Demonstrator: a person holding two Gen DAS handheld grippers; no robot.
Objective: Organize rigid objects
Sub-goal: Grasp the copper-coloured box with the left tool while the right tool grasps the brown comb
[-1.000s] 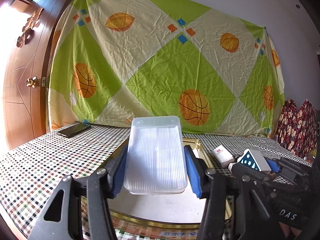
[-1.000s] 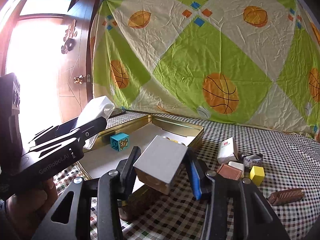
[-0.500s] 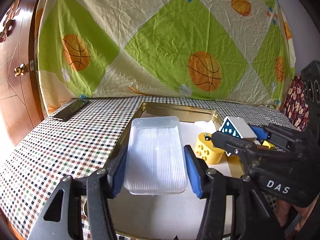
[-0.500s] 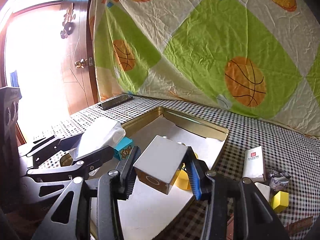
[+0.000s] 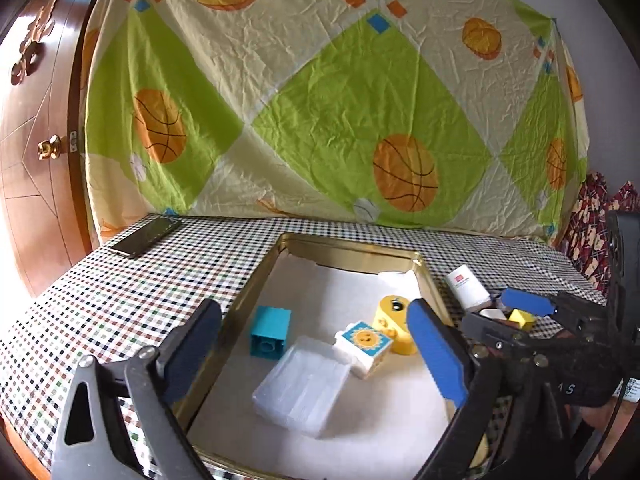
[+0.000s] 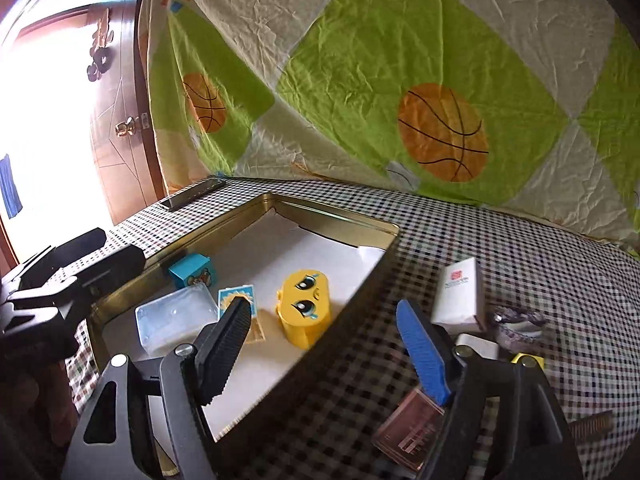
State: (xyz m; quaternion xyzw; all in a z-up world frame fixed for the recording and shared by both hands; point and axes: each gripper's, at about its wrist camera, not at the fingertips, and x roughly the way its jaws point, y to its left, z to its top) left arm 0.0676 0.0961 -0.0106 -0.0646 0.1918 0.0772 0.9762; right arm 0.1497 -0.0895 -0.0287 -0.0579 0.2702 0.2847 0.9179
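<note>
A gold tin tray (image 5: 348,242) (image 6: 340,216) lined with white paper holds a clear plastic box (image 5: 302,384) (image 6: 174,318), a white cube with a sun face (image 5: 364,346) (image 6: 236,298), a yellow face block (image 5: 394,322) (image 6: 306,306) and a teal block (image 5: 270,330) (image 6: 192,272). My left gripper (image 5: 316,344) (image 6: 100,256) hangs above the clear box, its jaws opening with nothing between the pads. My right gripper (image 6: 324,344) (image 5: 508,318) is over the tray's right rim, jaws opening and empty; its black finger hides part of the sun cube.
On the checked cloth right of the tray lie a white carton with a red mark (image 6: 460,292) (image 5: 466,290), a brown box (image 6: 412,428), a small yellow cube (image 5: 520,318), a foil lump (image 6: 518,320) and a comb (image 6: 592,424). A phone (image 5: 146,236) lies at the far left.
Both grippers have opened. The clear box has left the left gripper and the cube has left the right one; both now lie in the tray. The right gripper has shifted right.
</note>
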